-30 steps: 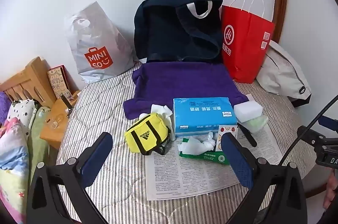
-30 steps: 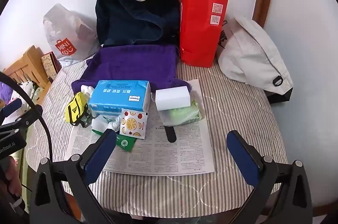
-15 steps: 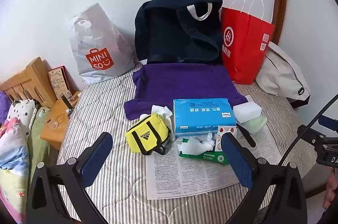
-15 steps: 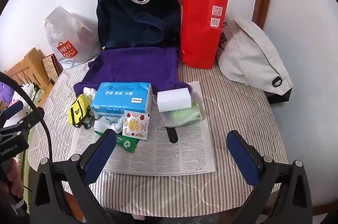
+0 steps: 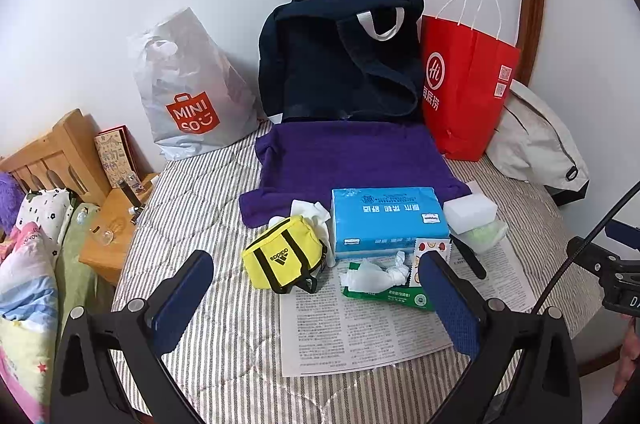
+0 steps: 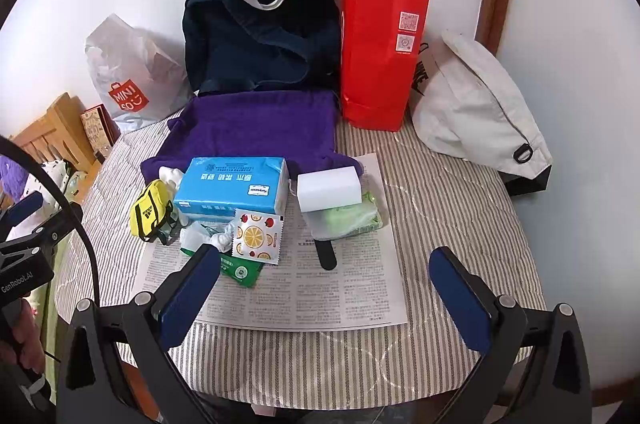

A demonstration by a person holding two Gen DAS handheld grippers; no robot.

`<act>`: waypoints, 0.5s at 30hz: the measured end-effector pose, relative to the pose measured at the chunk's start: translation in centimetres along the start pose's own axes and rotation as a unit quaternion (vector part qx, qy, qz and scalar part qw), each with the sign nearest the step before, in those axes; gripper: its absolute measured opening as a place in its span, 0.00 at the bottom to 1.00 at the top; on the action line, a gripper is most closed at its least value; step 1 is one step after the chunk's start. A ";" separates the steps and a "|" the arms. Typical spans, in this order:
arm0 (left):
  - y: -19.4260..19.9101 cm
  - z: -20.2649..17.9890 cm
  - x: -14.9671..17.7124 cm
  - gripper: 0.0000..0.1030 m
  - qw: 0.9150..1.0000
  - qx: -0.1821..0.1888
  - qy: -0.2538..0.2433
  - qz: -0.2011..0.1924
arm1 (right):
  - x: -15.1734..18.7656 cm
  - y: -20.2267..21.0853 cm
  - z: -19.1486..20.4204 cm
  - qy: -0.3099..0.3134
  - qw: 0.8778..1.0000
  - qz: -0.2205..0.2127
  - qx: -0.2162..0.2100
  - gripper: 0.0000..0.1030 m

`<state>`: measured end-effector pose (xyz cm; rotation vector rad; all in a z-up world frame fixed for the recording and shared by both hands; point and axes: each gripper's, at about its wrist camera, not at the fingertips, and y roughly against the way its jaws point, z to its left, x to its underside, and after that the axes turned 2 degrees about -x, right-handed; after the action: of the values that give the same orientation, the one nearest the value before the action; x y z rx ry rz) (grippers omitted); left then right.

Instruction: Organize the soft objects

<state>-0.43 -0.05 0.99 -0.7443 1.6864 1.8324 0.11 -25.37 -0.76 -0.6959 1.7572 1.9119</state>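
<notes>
We hold both grippers, left (image 5: 316,298) and right (image 6: 326,286), spread wide and empty above the table's (image 6: 460,208) near edge; the yellow pouch (image 5: 286,254) lies mid-table beside the tissue pack (image 5: 388,218).

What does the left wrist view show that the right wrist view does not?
Only the left wrist view: the small wooden bedside shelf with little glass items.

Only the right wrist view: the black Nike print behind the cream fabric bag.

Both: the blue tissue pack, the yellow mini duffel bag and the purple towel, with each open claw empty.
</notes>
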 end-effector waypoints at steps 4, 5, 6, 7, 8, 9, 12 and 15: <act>0.0 0.0 0.1 1.00 1.000 -0.001 0.001 0.000 | 0.1 0.1 0.0 0.000 1.000 0.000 0.000 0.99; 0.0 0.0 0.1 1.00 1.000 -0.001 0.000 0.000 | 0.1 0.1 0.0 0.000 1.000 0.000 0.000 0.99; 0.0 0.0 0.1 1.00 1.000 0.000 0.000 -0.002 | 0.1 0.1 0.0 0.001 1.000 0.000 0.001 0.99; 0.1 0.0 0.1 1.00 1.000 0.000 0.000 -0.003 | 0.1 0.1 0.0 0.001 1.000 -0.001 0.001 0.99; 0.1 0.0 0.2 1.00 1.000 0.001 0.001 -0.003 | 0.1 0.1 -0.1 -0.001 1.000 -0.001 0.000 0.99; 0.2 0.0 0.2 1.00 1.000 0.001 0.001 -0.002 | 0.1 0.0 -0.1 -0.002 1.000 0.001 -0.001 0.99; 0.2 0.1 0.3 1.00 1.000 0.001 0.002 -0.002 | 0.0 0.0 0.0 -0.001 1.000 0.002 0.000 0.99; 0.4 0.2 0.2 1.00 1.000 0.002 0.004 -0.003 | 0.0 0.1 0.0 -0.001 1.000 0.002 -0.001 0.99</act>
<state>-0.87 0.11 1.09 -0.7541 1.6912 1.8239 0.04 -25.38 -0.72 -0.6913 1.7569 1.9161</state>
